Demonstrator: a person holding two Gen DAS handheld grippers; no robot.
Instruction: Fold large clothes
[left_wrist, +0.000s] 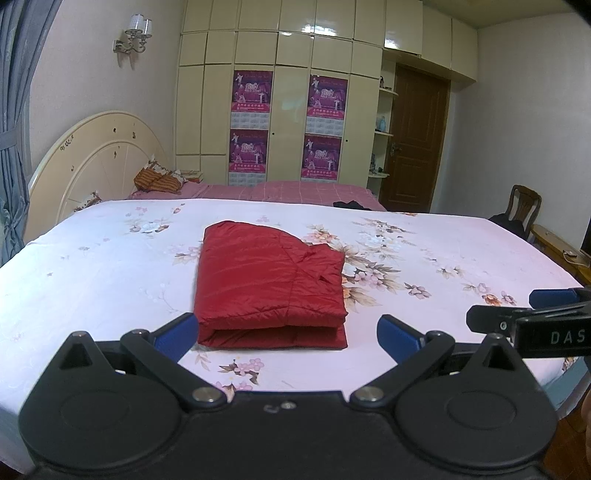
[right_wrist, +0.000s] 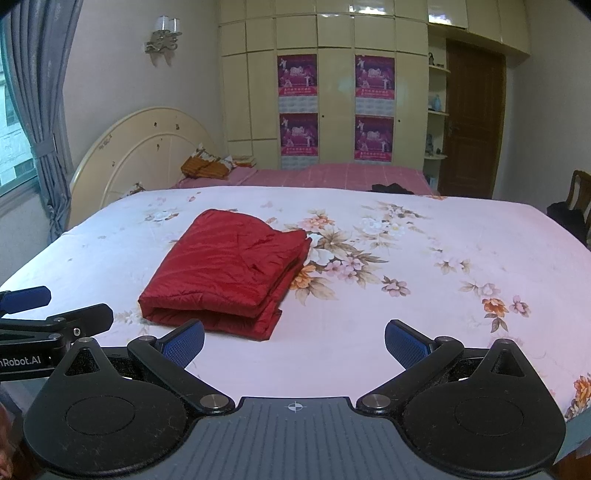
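A folded red jacket (left_wrist: 271, 280) lay on the flowered bed (left_wrist: 443, 258), just ahead of the left tool (left_wrist: 288, 332). The right tool (right_wrist: 294, 341) hung beside it; both gaped, empty.

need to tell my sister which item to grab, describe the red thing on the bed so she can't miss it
Start at the big bed with the white floral sheet. Near its middle, toward the near edge, lies the red jacket, a shiny quilted garment folded into a thick rectangle. It is the only solid red item on that sheet; the dark clothing lies farther back on the pink checked bedding.
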